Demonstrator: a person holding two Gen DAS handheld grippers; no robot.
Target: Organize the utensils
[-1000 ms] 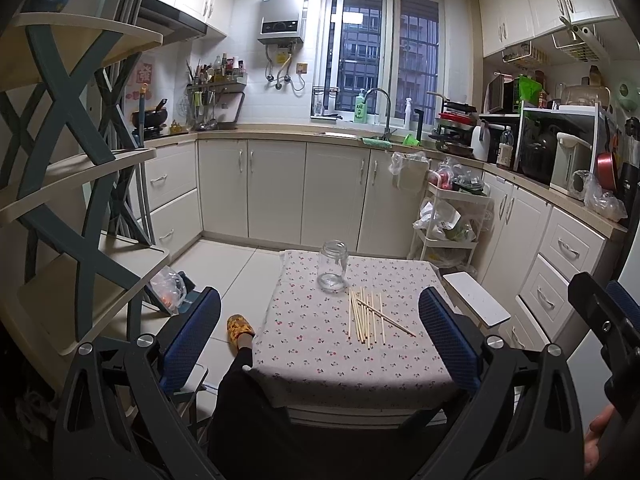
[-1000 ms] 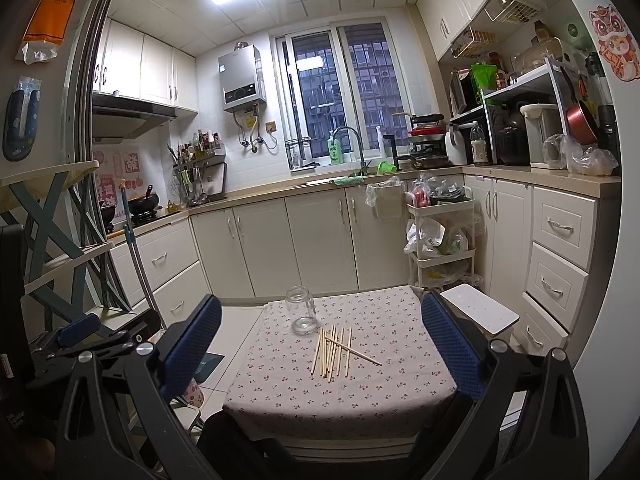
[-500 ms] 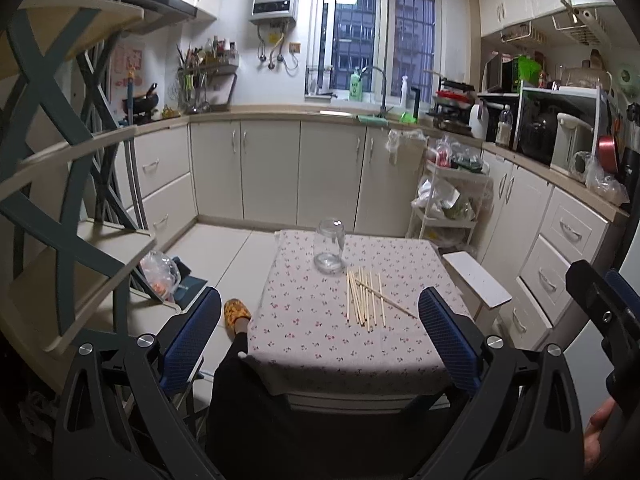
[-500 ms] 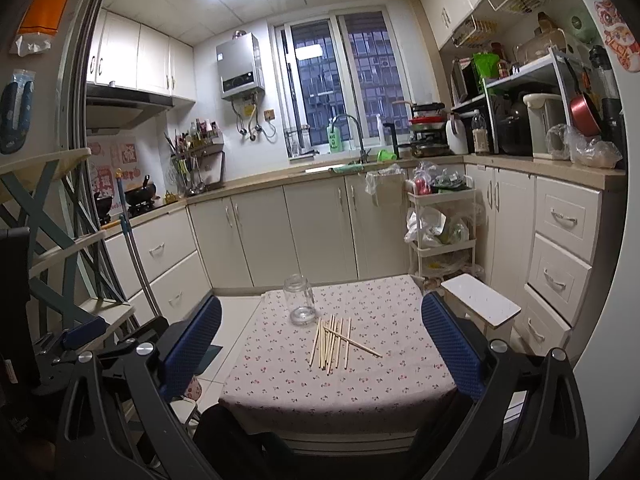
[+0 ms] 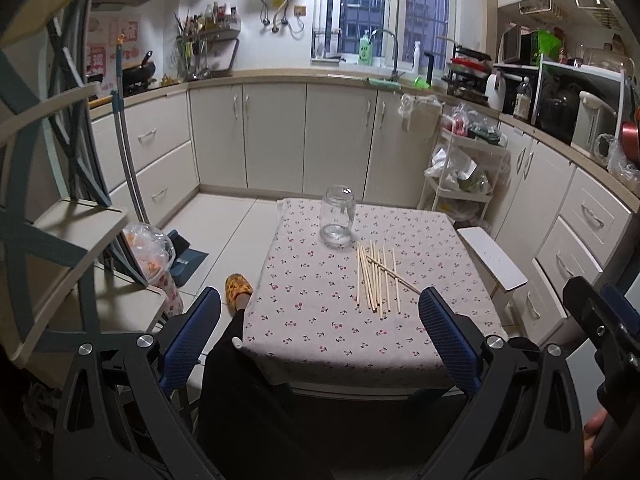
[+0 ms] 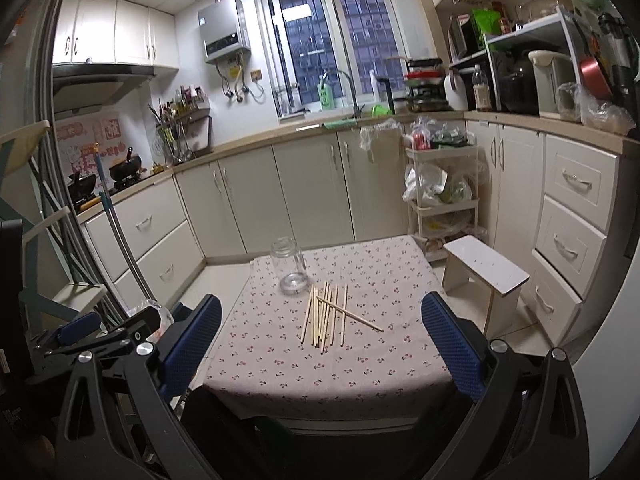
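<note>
Several wooden chopsticks [image 5: 378,278] lie side by side on a small table with a cherry-print cloth [image 5: 320,320], one lying crosswise over the others. An empty clear glass jar [image 5: 338,222] stands upright just behind them to the left. The chopsticks [image 6: 328,316] and jar [image 6: 289,266] also show in the right wrist view. My left gripper [image 5: 320,332] is open and empty, held short of the table's near edge. My right gripper [image 6: 322,340] is open and empty too, also before the near edge.
A white step stool [image 6: 486,270] stands right of the table. A white trolley [image 6: 442,196] with bags stands behind. Cabinets line the back and right. A wooden shelf unit [image 5: 60,220] is at left. A leg in black and a yellow slipper [image 5: 239,286] are beside the table.
Both grippers have moved forward and tipped down toward the table; the table, jar and chopsticks sit larger and more central in both views. Nothing on the table has moved.
</note>
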